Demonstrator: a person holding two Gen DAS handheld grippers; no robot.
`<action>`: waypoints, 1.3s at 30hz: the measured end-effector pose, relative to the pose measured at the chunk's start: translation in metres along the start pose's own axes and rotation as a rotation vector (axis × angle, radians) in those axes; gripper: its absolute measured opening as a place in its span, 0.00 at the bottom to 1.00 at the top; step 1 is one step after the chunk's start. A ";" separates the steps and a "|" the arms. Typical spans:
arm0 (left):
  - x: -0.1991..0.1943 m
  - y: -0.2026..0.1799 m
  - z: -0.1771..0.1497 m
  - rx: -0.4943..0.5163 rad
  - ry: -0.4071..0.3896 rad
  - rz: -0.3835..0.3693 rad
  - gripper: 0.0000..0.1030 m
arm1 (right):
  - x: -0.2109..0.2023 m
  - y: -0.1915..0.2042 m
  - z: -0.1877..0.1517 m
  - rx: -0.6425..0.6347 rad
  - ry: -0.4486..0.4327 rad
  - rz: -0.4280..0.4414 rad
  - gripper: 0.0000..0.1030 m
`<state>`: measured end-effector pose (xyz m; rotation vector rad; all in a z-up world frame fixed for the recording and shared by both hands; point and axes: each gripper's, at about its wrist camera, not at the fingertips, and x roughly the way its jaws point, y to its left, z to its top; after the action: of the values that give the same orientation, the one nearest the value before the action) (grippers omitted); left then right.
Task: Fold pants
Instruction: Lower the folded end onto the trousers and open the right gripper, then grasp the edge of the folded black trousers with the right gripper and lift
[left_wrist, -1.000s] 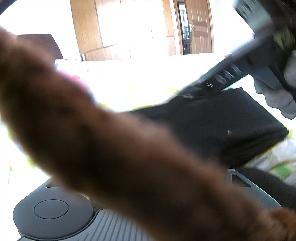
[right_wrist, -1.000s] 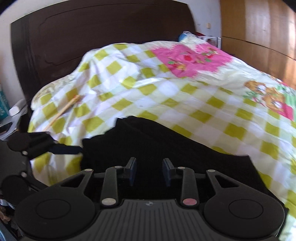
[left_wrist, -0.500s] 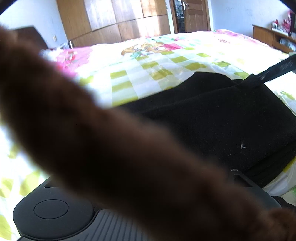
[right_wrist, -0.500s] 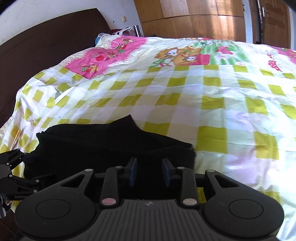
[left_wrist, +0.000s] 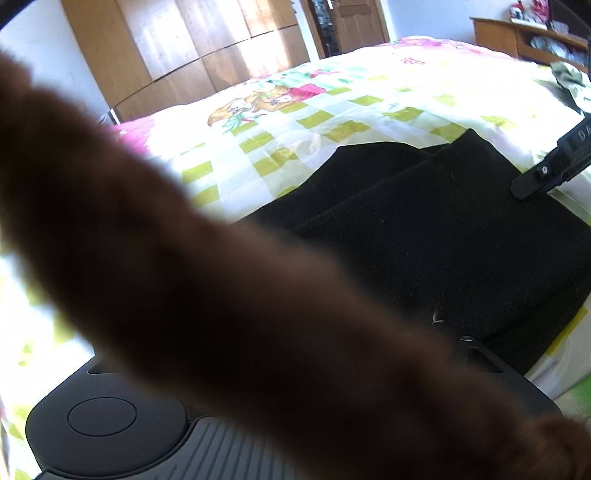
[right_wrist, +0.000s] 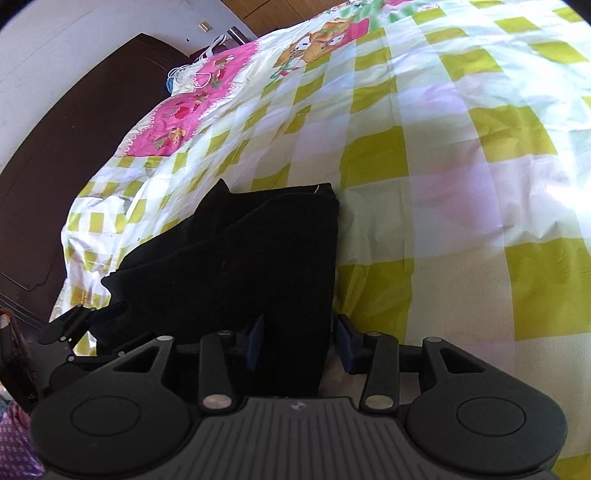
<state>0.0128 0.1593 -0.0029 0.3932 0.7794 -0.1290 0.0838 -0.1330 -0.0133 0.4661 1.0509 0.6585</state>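
**Folded black pants on a checked bed, 2 claws at their near edges**

Nearest in the right wrist view, the right claw (right_wrist: 298, 341) is spread wide, its 2 blue-padded fingers (right_wrist: 255, 341) apart. The near right corner of the black pants (right_wrist: 236, 266) lies between them, not pinched. The claw sits low and level over the bed, pointing along the pants' straight right edge. Judging from this, the right hand has either let go of the cloth or is lining up for a new grip.

In the left wrist view, a blurred brown furry band (left_wrist: 229, 295), possibly a sleeve or strap, crosses right in front of the lens. It hides the left claw's fingers, so whether that claw is wide, narrow or holding cloth cannot be told. Only its dark body shows at the bottom. In the right view, the left claw (right_wrist: 88, 314) appears at the pants' near left edge, too small to read.

The pants lie in a compact stack of layers near the bed's edge, upper layers stepped back from the lower. The folding looks well advanced, with perhaps a final tidy left.

Beyond them stretches the yellow-green checked bedspread (right_wrist: 461, 155) with pink cartoon panels. Farther off stand a dark headboard (right_wrist: 70, 122) and a wooden wardrobe (left_wrist: 192, 51).
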 end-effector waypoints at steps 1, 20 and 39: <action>0.002 -0.001 0.002 0.006 0.001 -0.003 0.73 | 0.003 -0.001 0.000 0.000 0.017 0.032 0.54; 0.014 -0.006 0.012 -0.032 -0.037 -0.069 0.74 | 0.038 -0.002 0.002 0.157 0.020 0.229 0.48; 0.023 -0.143 0.075 0.139 -0.100 -0.307 0.74 | -0.106 -0.103 -0.003 0.460 -0.302 -0.006 0.27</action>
<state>0.0413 -0.0006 -0.0132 0.3938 0.7299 -0.4887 0.0736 -0.2808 -0.0129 0.9307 0.9109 0.3211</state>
